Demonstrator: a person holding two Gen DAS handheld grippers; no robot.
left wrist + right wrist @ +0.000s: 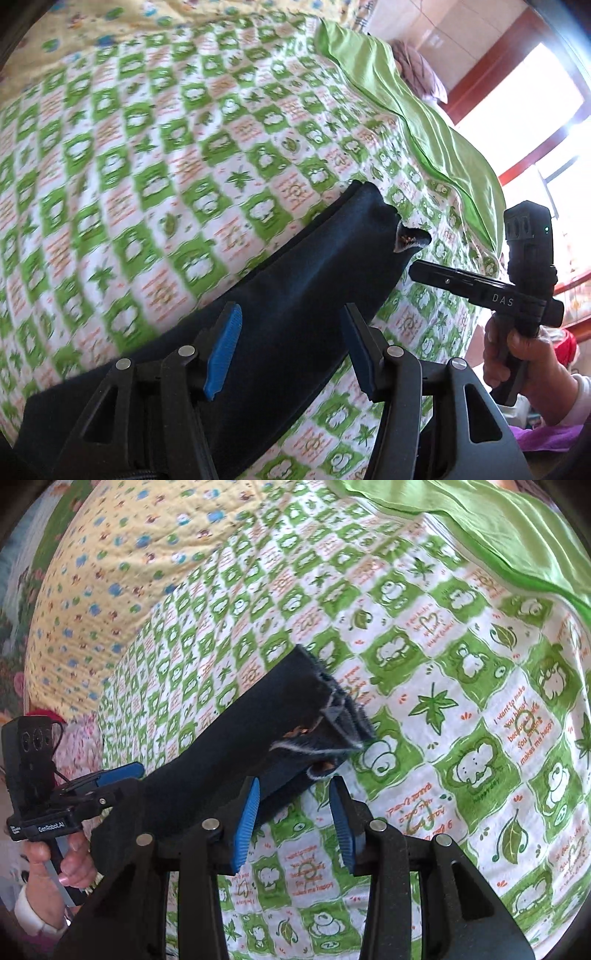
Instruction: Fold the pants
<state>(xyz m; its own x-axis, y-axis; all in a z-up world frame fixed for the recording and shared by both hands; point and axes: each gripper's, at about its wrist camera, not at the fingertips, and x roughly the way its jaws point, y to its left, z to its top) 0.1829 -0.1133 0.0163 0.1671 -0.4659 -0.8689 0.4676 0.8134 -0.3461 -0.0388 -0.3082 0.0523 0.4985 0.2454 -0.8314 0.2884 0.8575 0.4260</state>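
Dark navy pants (295, 280) lie folded lengthwise as a long narrow strip on the green-and-white patterned bed sheet (147, 166). Their frayed cuff ends (332, 709) show in the right wrist view, with the legs (236, 738) running back toward the left. My left gripper (291, 343) is open and hovers over the middle of the strip, its blue pads (223, 354) apart. My right gripper (295, 816) is open just in front of the cuffs, not touching them. The right gripper also shows in the left wrist view (415, 267), beside the cuff end. The left gripper shows in the right wrist view (131, 771).
A bright green cloth (399, 103) lies along the far right of the bed. A yellow printed quilt (103, 579) covers the far left. A purple pillow (417, 70) and a sunlit window (524, 99) are beyond the bed. Purple fabric (546, 435) lies at the lower right.
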